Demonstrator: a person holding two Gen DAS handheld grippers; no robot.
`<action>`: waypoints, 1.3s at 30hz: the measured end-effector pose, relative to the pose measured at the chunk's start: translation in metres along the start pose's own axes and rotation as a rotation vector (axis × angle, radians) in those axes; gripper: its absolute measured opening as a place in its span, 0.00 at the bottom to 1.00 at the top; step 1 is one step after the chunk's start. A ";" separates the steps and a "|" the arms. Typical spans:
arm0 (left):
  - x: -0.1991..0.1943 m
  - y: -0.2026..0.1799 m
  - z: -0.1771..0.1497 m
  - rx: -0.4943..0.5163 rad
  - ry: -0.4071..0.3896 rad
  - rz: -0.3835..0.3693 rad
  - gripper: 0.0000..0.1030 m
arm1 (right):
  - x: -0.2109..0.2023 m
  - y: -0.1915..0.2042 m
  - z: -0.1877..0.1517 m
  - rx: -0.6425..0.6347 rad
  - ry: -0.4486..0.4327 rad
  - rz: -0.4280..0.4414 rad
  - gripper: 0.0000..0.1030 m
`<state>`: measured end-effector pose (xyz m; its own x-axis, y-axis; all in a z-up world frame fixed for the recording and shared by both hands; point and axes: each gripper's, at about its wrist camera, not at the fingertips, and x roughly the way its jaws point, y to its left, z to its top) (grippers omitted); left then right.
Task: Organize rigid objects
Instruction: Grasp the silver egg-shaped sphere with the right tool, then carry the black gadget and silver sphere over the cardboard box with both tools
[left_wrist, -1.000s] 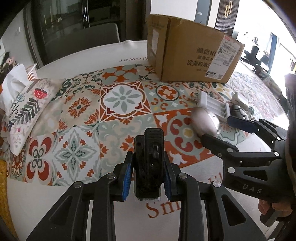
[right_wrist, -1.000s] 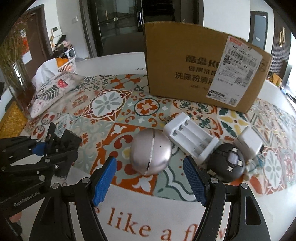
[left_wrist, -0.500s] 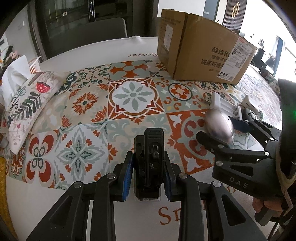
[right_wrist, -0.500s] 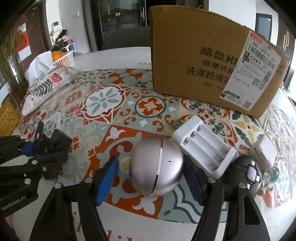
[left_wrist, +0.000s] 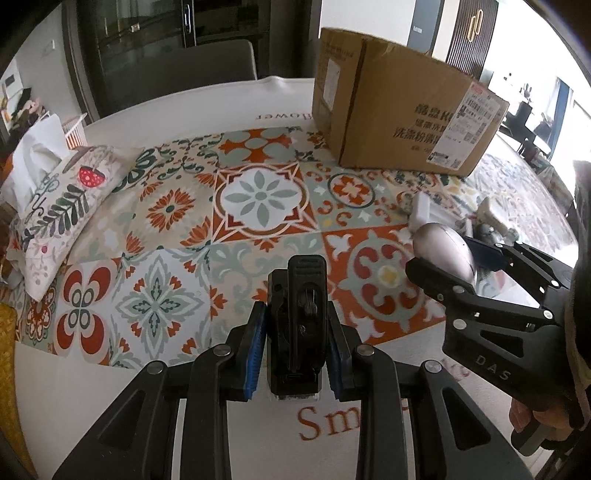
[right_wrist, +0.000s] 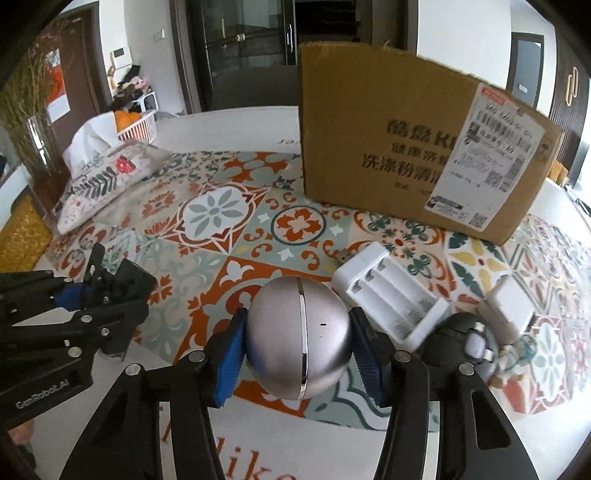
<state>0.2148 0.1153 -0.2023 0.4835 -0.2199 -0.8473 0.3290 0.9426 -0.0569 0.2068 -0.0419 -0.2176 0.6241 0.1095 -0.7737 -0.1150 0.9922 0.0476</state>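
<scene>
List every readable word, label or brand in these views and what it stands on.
"DAS": right gripper body.
"GenRobot.AI": left gripper body.
"Sm...", "lower", "like": tablecloth, partly hidden.
Cardboard box: Chinese print and "K", cut off; shipping label too blurred.

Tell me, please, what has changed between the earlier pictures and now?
The right gripper moved forward around the round silver metal ball; its jaws have just been closing, and its blue fingers now press on the ball's two sides. The left gripper stayed shut on the black rectangular clip device. The brown cardboard box stayed in place.
</scene>
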 end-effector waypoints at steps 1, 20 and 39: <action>-0.003 -0.003 0.001 0.000 -0.005 -0.003 0.28 | -0.005 -0.002 0.001 0.001 -0.005 0.000 0.52; -0.070 -0.061 0.056 -0.024 -0.138 -0.036 0.28 | -0.102 -0.057 0.045 0.044 -0.136 -0.033 0.53; -0.113 -0.108 0.126 0.041 -0.260 -0.079 0.28 | -0.159 -0.104 0.099 0.056 -0.243 -0.029 0.53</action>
<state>0.2269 0.0071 -0.0343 0.6449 -0.3547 -0.6770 0.4044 0.9100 -0.0916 0.1963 -0.1562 -0.0373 0.7946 0.0848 -0.6012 -0.0556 0.9962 0.0671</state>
